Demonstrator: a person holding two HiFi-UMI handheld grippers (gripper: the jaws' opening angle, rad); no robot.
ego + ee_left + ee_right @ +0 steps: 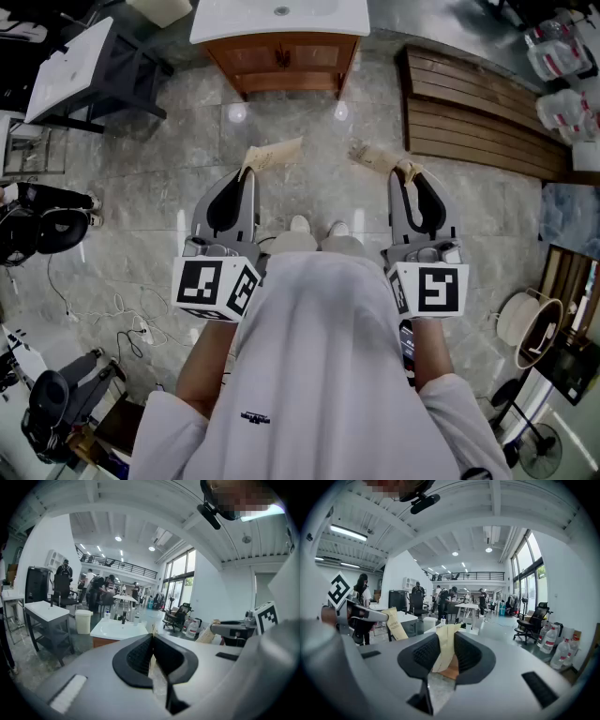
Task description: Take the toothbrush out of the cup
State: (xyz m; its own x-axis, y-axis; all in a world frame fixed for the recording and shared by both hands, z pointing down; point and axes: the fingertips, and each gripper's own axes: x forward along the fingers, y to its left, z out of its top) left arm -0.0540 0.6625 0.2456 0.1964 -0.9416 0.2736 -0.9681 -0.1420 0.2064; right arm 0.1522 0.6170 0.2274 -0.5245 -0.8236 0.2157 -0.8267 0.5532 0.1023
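Both tongs pinching paper
Left gripper [249,172] and right gripper [405,169] each clamp a tan paper slip [273,155]; white cup [136,619] stands far off, contents unreadable.

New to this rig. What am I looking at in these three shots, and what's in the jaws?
There is no robot. A person holds a two-jaw gripper in each hand. The head view comes from a camera on their head and looks down at the tiled floor and a washbasin cabinet ahead. The other two cameras ride on the grippers and look along their jaws. The left gripper is shut on the left paper packet, and the right gripper on the right paper packet. No toothbrush can be made out.
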